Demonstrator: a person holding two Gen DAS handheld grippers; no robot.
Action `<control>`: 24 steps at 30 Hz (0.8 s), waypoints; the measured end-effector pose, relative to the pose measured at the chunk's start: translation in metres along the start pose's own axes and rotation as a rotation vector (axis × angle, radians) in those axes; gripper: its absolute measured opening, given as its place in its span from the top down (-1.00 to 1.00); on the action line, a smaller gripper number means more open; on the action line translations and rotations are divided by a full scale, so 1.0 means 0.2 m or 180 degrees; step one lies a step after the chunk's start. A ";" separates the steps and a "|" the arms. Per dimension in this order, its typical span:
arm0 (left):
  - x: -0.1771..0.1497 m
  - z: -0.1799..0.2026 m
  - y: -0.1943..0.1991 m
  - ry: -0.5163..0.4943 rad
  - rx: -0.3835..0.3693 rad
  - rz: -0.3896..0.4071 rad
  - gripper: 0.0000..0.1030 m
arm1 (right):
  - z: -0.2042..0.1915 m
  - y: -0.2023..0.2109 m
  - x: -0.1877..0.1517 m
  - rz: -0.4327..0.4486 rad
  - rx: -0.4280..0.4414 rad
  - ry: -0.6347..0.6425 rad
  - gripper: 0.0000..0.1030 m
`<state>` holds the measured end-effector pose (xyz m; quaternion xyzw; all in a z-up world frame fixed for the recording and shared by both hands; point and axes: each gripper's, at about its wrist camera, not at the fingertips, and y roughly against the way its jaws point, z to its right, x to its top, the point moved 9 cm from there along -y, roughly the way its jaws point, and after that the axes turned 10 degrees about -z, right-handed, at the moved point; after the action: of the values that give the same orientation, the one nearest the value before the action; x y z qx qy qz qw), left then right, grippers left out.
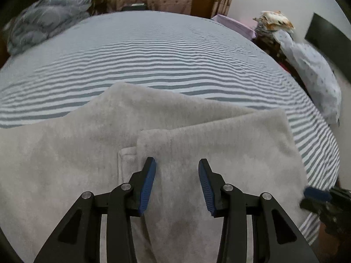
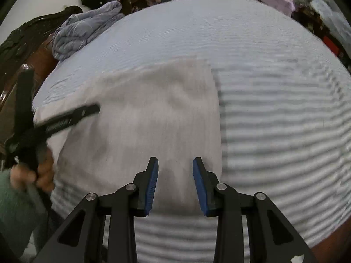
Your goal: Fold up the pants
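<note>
Pale grey pants (image 1: 197,135) partly folded near the bed's (image 1: 175,65) front edge; left gripper (image 1: 177,184) and right gripper (image 2: 175,182) above, jaws wide, empty. Probably mid-fold: next, pinching an edge to double over.

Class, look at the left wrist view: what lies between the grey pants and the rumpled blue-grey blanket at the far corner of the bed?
Only bare striped bedsheet separates the pants from the blanket.

Both wrist cameras look down, close, toward 12 o'clock across the striped bed (image 1: 175,61). They share the folded pants (image 1: 219,142), with the left view nearer.
</note>
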<state>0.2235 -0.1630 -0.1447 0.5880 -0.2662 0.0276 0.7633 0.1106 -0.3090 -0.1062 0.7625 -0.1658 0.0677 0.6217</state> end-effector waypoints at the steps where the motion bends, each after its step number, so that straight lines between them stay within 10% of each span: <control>1: -0.01 0.00 0.00 -0.0016 0.0016 0.0013 0.18 | 0.00 -0.01 -0.03 -0.0007 -0.0011 -0.0004 0.40; 12: -0.08 -0.07 0.17 0.0174 -0.0134 -0.0055 0.06 | -0.03 -0.05 -0.06 -0.0018 -0.0086 0.0047 0.06; 24: -0.63 -1.03 0.86 0.1567 -0.0386 0.0527 -0.26 | -0.31 0.07 -0.01 0.0144 -0.0095 0.0107 -0.23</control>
<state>0.1318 0.1118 -0.0813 0.4930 -0.1208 0.2161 0.8341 0.1100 -0.2504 -0.0814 0.7479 -0.1735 0.0921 0.6340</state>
